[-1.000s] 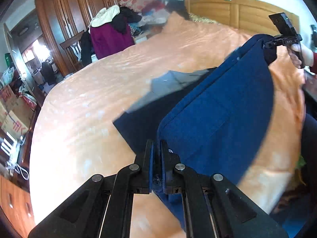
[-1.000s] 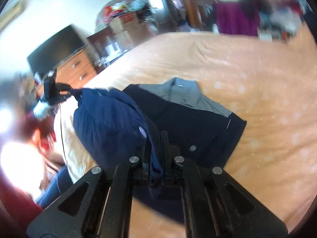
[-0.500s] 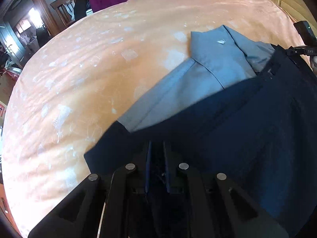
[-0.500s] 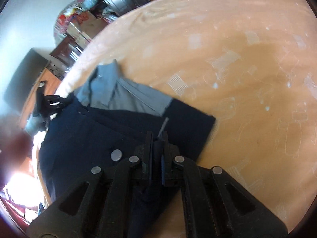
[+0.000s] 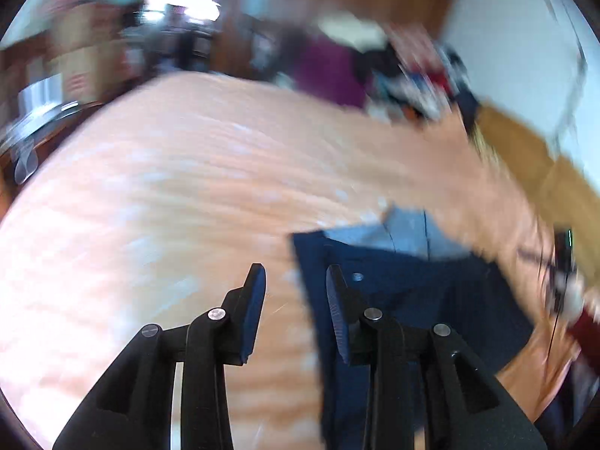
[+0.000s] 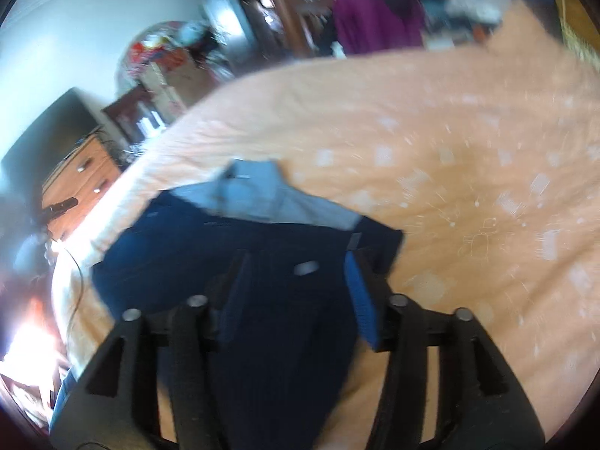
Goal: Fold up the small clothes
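**Both tongs gaping above the bed**

The left tongs (image 5: 294, 307) are hanging spread wide over the bed (image 5: 168, 195), gripping nothing. The right tongs (image 6: 296, 292) are likewise standing parted above it, their blue-padded fingers (image 6: 362, 307) well apart.

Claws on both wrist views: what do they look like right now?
Both are matte black, angular linkage frames with round silver pivot pins. The left claw and right claw each carry two flat fingers faced with blue ribbed pads. No markings or cables are legible through the motion blur.

Orange-covered bed (image 6: 468, 142); navy-and-grey garment (image 6: 240, 247) lies flat on it.
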Action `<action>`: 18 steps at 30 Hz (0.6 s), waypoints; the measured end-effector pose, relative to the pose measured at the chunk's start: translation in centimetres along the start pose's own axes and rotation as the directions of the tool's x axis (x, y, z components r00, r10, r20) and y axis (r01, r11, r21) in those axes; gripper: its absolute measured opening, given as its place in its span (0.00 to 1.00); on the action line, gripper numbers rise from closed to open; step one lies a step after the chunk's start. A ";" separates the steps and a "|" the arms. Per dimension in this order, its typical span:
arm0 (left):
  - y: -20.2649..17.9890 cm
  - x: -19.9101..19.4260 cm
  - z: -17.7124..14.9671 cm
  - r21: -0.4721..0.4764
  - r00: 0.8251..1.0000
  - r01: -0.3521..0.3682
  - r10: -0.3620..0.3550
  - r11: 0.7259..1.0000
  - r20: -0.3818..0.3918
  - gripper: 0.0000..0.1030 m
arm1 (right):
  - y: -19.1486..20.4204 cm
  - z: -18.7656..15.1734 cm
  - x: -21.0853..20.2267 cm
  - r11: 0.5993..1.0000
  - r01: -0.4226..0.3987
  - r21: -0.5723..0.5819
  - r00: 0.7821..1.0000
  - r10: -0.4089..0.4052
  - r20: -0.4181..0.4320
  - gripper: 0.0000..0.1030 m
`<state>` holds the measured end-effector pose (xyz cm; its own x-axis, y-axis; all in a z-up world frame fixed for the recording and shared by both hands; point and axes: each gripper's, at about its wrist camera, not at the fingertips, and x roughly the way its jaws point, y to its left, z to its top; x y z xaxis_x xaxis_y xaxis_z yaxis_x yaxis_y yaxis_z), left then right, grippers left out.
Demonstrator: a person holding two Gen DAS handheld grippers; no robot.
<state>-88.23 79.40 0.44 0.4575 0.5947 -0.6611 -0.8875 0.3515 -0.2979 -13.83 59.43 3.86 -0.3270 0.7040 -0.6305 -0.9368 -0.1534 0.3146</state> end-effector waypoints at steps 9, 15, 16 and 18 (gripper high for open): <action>7.3 -32.3 -10.9 -0.291 0.821 -0.257 0.367 0.922 0.438 0.80 | 13.2 -11.0 -6.9 0.986 -0.162 0.033 0.986 0.163 -0.030 0.71; 10.3 -42.1 -16.4 -0.541 0.620 -0.300 0.591 0.786 0.515 0.99 | 23.4 -21.3 -4.6 0.929 -0.361 0.087 0.897 0.371 -0.241 0.70; 10.0 -41.0 -16.4 -0.520 0.655 -0.283 0.558 0.806 0.509 1.00 | 24.0 -21.7 -4.5 0.922 -0.377 0.092 0.889 0.388 -0.242 0.70; 7.5 -36.1 -15.1 -0.380 0.753 -0.294 0.458 0.877 0.473 1.00 | 23.9 -20.8 -4.9 0.926 -0.368 0.083 0.904 0.377 -0.199 0.69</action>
<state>-112.26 49.65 11.72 -0.0358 0.9506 -0.3084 -0.9337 -0.1418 -0.3287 -37.15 37.86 -0.31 -0.6739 0.4406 -0.5931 -0.7369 -0.3434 0.5822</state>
